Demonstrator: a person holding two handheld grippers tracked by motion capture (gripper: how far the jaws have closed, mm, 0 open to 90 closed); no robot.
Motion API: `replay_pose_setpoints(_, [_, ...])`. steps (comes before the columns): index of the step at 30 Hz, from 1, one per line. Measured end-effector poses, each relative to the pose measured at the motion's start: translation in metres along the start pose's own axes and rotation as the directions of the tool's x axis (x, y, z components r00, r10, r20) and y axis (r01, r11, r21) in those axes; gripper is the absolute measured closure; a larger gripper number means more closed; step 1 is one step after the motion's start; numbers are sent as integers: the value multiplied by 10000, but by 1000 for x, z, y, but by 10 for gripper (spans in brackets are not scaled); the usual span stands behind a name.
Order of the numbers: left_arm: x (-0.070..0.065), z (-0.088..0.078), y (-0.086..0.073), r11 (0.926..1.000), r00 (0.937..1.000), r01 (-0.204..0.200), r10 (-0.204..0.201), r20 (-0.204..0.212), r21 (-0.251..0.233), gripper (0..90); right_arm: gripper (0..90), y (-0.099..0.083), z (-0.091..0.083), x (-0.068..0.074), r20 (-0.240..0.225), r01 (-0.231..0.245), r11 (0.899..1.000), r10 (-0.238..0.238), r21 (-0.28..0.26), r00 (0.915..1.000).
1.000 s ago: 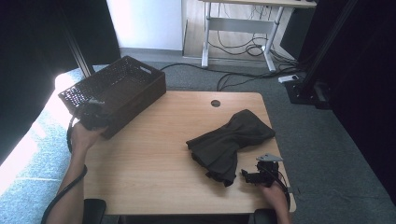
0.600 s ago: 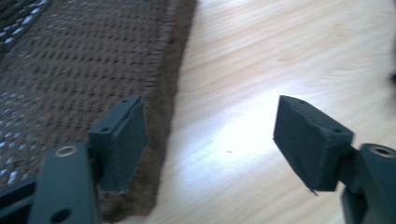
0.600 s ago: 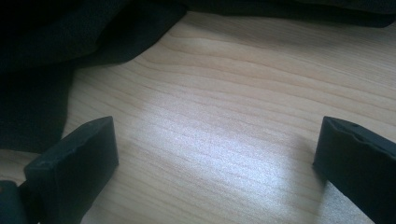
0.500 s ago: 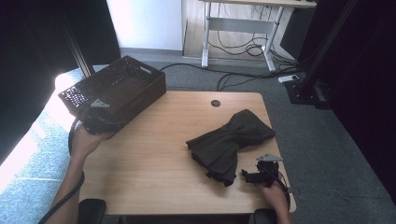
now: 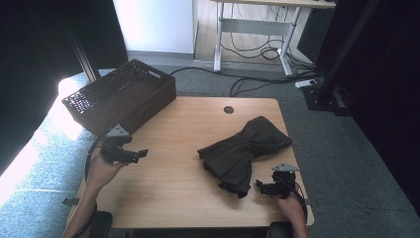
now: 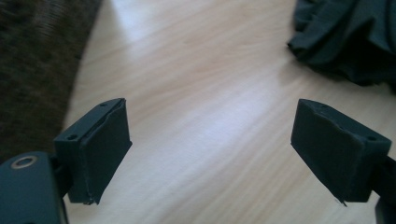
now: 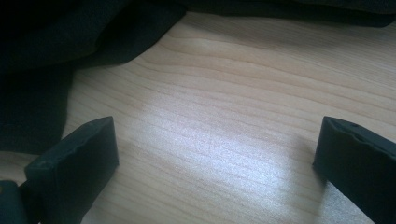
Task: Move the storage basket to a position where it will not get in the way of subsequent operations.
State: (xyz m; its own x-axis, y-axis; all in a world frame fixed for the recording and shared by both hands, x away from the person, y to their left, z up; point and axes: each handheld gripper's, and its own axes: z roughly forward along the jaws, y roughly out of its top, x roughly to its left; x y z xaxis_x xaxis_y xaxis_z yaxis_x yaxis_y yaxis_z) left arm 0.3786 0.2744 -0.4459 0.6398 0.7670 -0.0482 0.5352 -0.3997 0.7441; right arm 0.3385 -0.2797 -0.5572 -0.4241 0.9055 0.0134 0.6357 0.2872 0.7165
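Pale wood tabletop (image 5: 178, 188) lies under both my claws. Just ahead of my right claw (image 5: 261, 187) sits a crumpled dark garment (image 5: 245, 151), folds lost in shadow. My left claw (image 5: 139, 154), jaws just spread with nothing between, hangs beside the woven basket (image 5: 121, 96).

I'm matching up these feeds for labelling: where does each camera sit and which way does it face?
High view: above the person's side, looking forward and down on the table; forearms, left gripper and right gripper show.
Left gripper view: looks past open jaws at tabletop, basket, dark cloth.
Right gripper view: looks past open jaws at tabletop.
All share the cloth.
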Motion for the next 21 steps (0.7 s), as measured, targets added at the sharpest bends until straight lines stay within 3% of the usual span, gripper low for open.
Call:
replay_pose_setpoints(5, [-19, 17, -18, 9986, 9989, -416, 423, -219, 313, 0, 0, 1, 1, 0, -27, 38, 10000, -38, -13, 10000])
replay_pose_setpoints(13, [-34, 42, -47, 9985, 9989, -469, 470, -31, 268, 0, 0, 1, 1, 0, -27, 45, 10000, -45, -10, 10000])
replay_pose_setpoints(21, [-39, 64, -66, 9928, 9985, -537, 519, 188, 1075, 0, 0, 1, 1, 1, -5, 25, 10000, -25, -6, 10000])
